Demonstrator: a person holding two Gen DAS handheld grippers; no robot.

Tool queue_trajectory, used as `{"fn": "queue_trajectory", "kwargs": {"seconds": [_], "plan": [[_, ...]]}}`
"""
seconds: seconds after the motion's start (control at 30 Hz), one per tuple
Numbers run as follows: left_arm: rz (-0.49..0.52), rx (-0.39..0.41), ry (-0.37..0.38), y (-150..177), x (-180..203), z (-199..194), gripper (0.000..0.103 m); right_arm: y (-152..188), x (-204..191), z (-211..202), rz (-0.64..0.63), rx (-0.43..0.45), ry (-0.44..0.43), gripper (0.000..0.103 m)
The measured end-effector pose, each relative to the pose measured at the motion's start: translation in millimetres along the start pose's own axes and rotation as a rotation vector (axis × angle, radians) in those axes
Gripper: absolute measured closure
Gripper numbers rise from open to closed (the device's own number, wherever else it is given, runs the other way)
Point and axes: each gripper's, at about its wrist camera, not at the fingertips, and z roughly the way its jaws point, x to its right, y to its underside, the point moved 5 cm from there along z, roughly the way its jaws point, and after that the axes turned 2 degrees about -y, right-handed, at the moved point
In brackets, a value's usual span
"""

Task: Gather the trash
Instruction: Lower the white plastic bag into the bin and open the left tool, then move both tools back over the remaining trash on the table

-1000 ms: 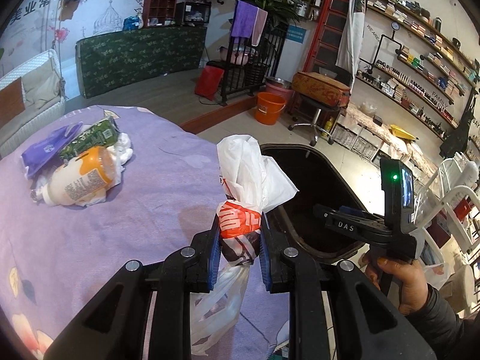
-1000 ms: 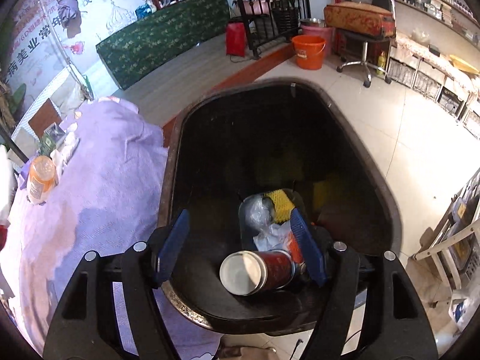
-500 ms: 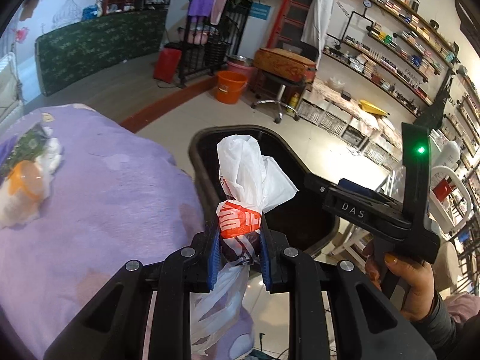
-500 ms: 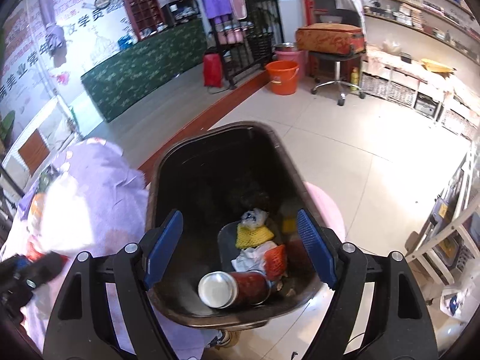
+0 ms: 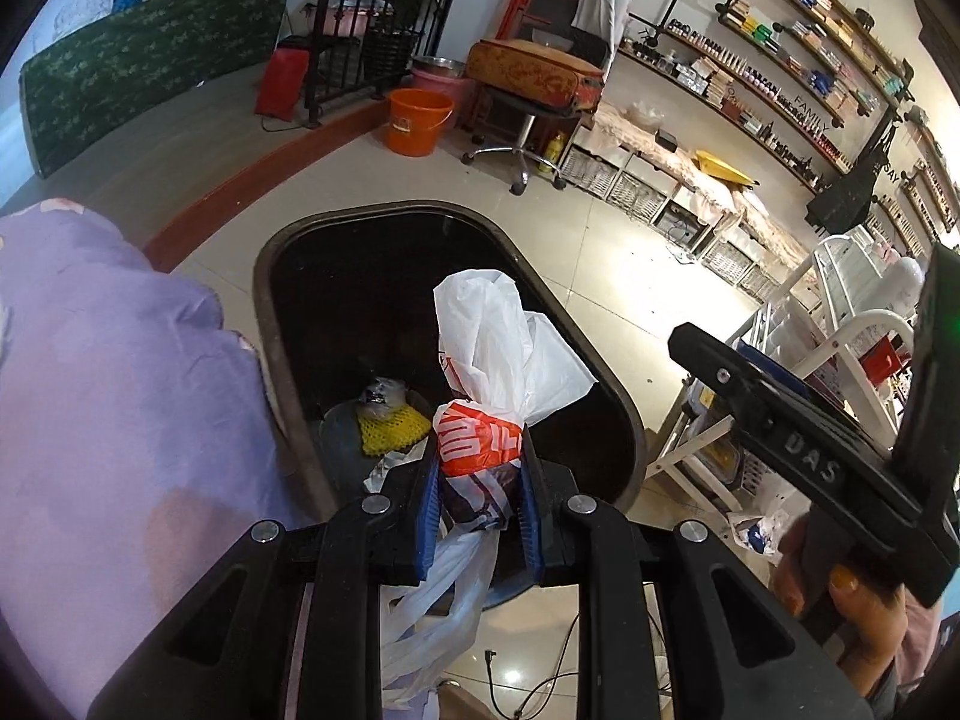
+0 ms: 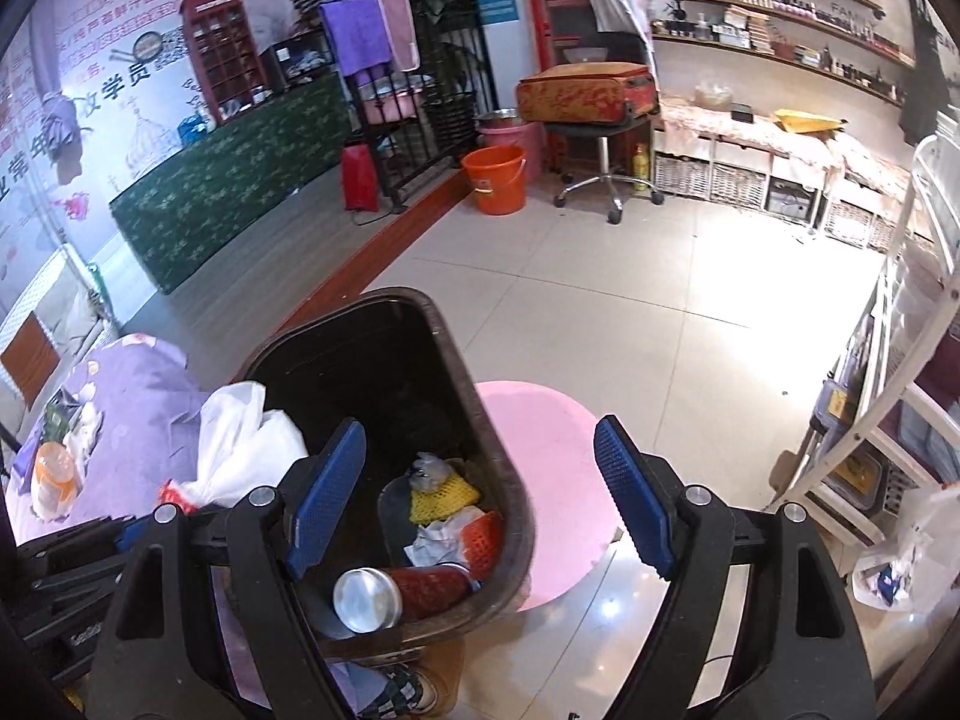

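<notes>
My left gripper [image 5: 480, 501] is shut on a white plastic bag [image 5: 498, 354] with an orange print, held over the near rim of the dark trash bin [image 5: 267, 276]. The same bag [image 6: 240, 450] shows at the left of the right wrist view, beside the bin [image 6: 480, 420]. Inside the bin lie a yellow net [image 5: 390, 429], crumpled paper [image 6: 438, 540] and a red can [image 6: 402, 591]. My right gripper [image 6: 480, 492] hangs open above the bin's right side, nothing between its blue pads; in the left wrist view its black body [image 5: 810, 450] sits in a hand at the right.
A purple-covered table [image 5: 120, 390] borders the bin's left; on it lie a bottle with an orange cap [image 6: 51, 474] and wrappers. A pink round mat [image 6: 540, 468] lies right of the bin. An orange bucket [image 6: 495, 177], a stool and white racks stand around the tiled floor.
The left gripper carried the bag rightward from above the table to above the bin. The right gripper rose and drew back from the bin, its jaws a little wider.
</notes>
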Motion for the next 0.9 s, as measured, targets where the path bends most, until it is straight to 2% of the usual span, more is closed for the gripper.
{"fn": "queue_trajectory", "kwargs": {"seconds": [0.17, 0.23, 0.3, 0.37, 0.4, 0.57, 0.77, 0.9], "plan": [[0.044, -0.024, -0.015, -5.6, 7.3, 16.1, 0.08, -0.3, 7.5, 2.7, 0.015, -0.002, 0.015, 0.025], [0.053, -0.034, -0.016, -3.8, 7.2, 19.2, 0.068, -0.1, 10.4, 4.6, 0.025, -0.005, 0.019, 0.025], [0.061, -0.028, -0.001, 0.3, 7.9, 17.7, 0.036, -0.4, 12.8, 5.8, 0.03, -0.007, 0.026, 0.024], [0.074, 0.004, -0.002, 2.7, 7.4, 11.3, 0.016, -1.9, 15.9, 7.9, 0.033, -0.008, 0.042, 0.017], [0.086, 0.021, -0.013, 5.2, 7.3, 7.1, 0.013, -2.3, 17.2, 8.1, 0.036, -0.005, 0.05, 0.017], [0.101, 0.064, -0.049, 8.1, 3.9, -3.8, 0.006, -2.9, 17.6, 9.6, 0.032, -0.004, 0.053, 0.016], [0.049, 0.103, -0.055, 15.6, -9.6, -22.4, 0.006, -0.4, 6.1, 9.8, 0.018, -0.005, 0.024, 0.016], [0.046, 0.16, -0.062, 22.3, -16.4, -48.3, 0.006, 1.3, -10.8, 10.1, 0.001, -0.009, -0.014, 0.016]]}}
